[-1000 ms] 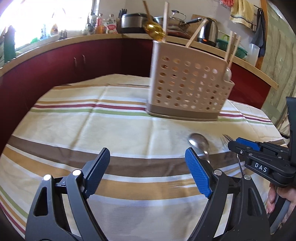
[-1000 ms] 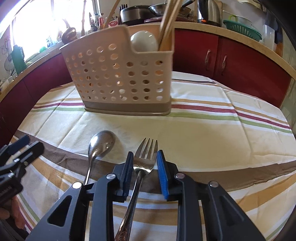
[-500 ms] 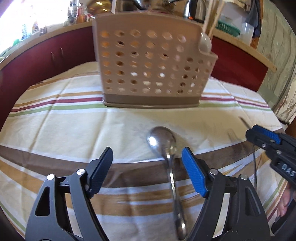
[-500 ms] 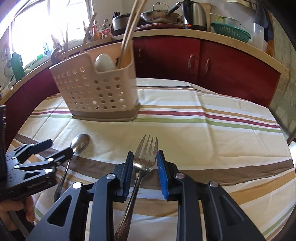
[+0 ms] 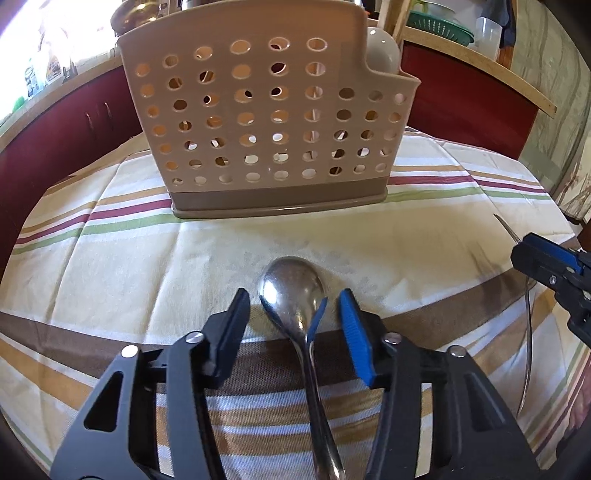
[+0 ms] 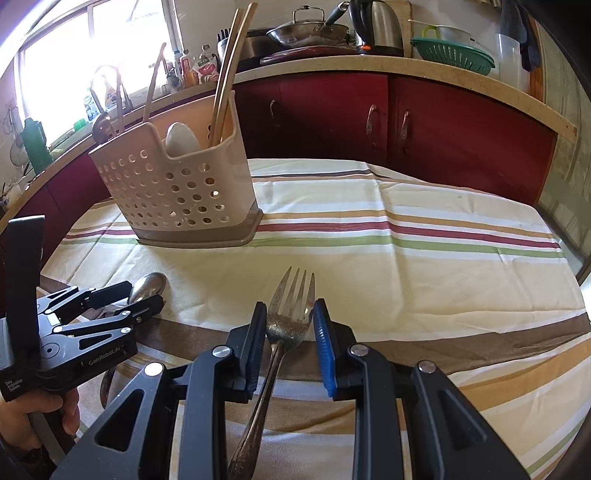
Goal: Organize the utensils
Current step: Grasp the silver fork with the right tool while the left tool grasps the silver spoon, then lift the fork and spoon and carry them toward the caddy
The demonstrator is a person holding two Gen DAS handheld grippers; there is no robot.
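A kitchen with dark red cabinet doors under a pale curved countertop wraps around the scene, the countertop carrying a steel kettle, a lidded steel pan and a green plastic colander, with a bright window at the left. In front stands the bench, covered by a cream cloth with brown, ochre, red and green stripes. On the cloth sits a beige perforated plastic utensil caddy with a darker brown base, holding pale wooden chopsticks and a white rounded spoon bowl in its low end compartment. The left hand-held gripper has just been closing, and its blue-padded fingers now straddle the neck of a shiny steel spoon lying bowl-up on the cloth near the caddy; a gap shows on each side, so the pads do not yet press it. The right hand-held gripper has its narrow jaws around a tarnished steel fork with a patterned handle, tines pointing away; it seems to be held off the cloth, though whether the pads grip it is hard to make out.
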